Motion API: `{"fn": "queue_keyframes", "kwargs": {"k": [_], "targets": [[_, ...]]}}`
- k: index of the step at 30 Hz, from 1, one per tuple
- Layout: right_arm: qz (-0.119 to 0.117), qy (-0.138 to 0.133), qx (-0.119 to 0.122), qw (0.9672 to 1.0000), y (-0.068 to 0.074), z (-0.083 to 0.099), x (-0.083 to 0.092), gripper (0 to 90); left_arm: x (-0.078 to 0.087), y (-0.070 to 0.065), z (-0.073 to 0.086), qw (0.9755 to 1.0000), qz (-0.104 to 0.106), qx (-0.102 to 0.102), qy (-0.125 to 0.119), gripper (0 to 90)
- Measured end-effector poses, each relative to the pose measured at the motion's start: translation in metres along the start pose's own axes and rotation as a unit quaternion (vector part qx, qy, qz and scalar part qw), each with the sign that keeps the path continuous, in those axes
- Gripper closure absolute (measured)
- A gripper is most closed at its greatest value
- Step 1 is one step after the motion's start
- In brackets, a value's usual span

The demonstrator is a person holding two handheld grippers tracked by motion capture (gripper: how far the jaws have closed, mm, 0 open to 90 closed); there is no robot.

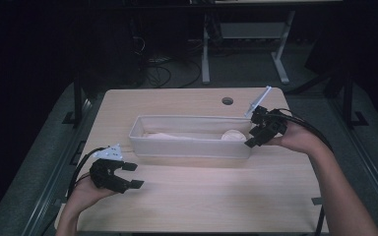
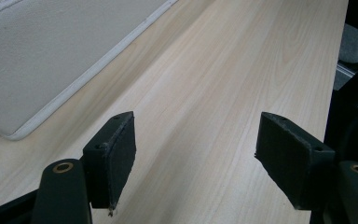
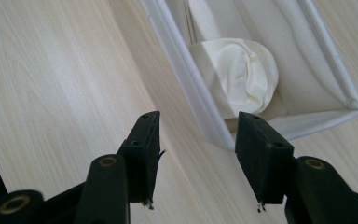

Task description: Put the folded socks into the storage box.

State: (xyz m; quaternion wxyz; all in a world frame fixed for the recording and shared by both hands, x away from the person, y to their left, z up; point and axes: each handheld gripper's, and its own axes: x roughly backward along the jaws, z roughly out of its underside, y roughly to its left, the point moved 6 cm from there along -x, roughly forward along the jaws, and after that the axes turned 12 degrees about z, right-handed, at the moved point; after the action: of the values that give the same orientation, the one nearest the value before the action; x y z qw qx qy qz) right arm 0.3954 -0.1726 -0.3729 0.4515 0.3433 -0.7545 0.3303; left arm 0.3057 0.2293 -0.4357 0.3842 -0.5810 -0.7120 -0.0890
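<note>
A long white fabric bin stands across the middle of the light wooden table. At its right end lies a rolled cream cloth, which the right gripper view shows as a soft round bundle. A flatter pale cloth lies along the bin's floor. My right gripper is at the bin's right end, open; its jaws stand on either side of the bin's near wall without pressing it. My left gripper rests open near the table's front left with nothing between its fingers.
The bin's side is up and to the left of the left gripper. A round cable hole sits at the table's far edge. Desk legs and cables stand on the dark floor beyond. Bare tabletop stretches in front of the bin.
</note>
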Motion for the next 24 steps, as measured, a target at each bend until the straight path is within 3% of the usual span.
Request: {"fn": "queue_keyframes", "kwargs": {"k": [24], "targets": [[-0.009, -0.006, -0.016, 0.9998, 0.02, 0.03, -0.004, 49.5, -0.003, -0.004, -0.002, 1.0, -0.001, -0.006, 0.005, 27.8]]}}
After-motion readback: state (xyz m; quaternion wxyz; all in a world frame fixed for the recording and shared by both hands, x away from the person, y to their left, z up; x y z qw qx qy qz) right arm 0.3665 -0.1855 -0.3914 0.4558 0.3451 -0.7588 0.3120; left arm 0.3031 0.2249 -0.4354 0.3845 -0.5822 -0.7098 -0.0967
